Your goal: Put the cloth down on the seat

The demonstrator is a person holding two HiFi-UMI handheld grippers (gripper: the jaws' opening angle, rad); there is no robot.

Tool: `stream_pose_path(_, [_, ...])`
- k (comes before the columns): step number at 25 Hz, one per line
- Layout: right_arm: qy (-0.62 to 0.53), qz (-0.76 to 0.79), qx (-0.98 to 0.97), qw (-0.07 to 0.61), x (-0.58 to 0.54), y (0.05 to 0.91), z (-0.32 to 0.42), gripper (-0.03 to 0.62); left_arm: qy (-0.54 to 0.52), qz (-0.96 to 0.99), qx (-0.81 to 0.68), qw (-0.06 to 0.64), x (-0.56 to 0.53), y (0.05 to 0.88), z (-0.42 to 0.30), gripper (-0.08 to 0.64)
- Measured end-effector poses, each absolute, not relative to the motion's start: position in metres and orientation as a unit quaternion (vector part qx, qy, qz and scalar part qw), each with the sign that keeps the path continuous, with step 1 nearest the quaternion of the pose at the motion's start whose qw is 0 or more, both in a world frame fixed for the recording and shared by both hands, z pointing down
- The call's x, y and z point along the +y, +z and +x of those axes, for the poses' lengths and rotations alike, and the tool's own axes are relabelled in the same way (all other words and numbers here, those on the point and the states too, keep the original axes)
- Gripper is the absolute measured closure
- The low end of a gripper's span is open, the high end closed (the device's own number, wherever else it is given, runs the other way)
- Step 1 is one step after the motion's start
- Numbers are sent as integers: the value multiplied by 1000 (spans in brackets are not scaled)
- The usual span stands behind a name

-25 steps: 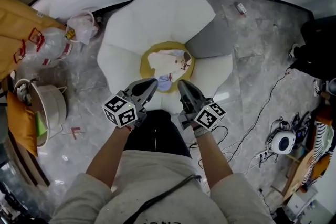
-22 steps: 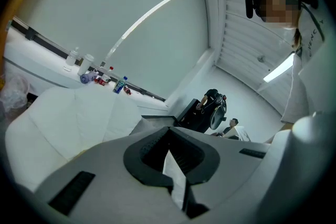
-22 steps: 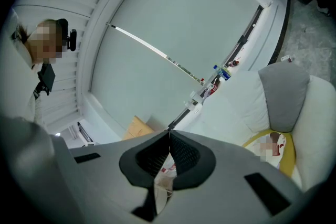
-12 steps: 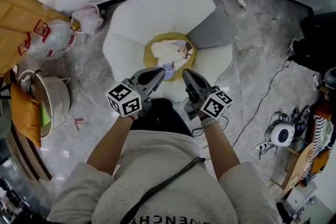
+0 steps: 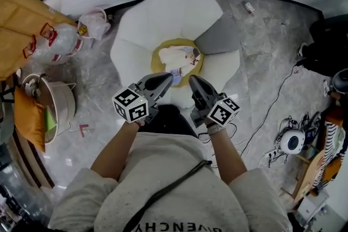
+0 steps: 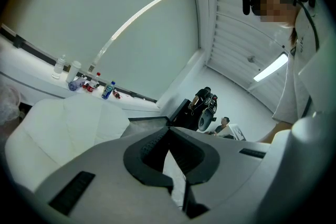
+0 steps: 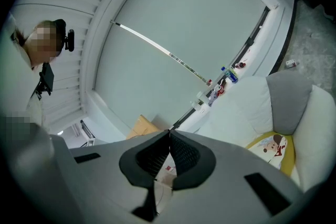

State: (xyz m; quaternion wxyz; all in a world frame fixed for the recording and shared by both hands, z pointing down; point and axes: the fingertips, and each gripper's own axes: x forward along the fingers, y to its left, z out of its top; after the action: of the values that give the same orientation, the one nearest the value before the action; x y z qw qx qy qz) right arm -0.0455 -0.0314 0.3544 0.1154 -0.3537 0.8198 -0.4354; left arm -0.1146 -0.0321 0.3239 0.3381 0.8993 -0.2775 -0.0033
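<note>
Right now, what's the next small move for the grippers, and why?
Probably just draw both back toward the body and stop. The cloth lies spread in the middle of the seat. The left gripper and right gripper hang by its near edge, both shut with nothing between the jaws. Nothing looks left to place.

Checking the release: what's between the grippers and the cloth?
Head view: only the rim of the yellow seat and a strip of white chair separate the left gripper and right gripper from the cloth. Both are shut and empty.
</note>
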Motion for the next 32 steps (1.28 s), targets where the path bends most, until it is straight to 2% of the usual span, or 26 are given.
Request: stream_pose_path(32, [-410, -353, 833, 113, -3, 301, -44, 574, -34, 901, -289, 322, -11, 271, -139, 546])
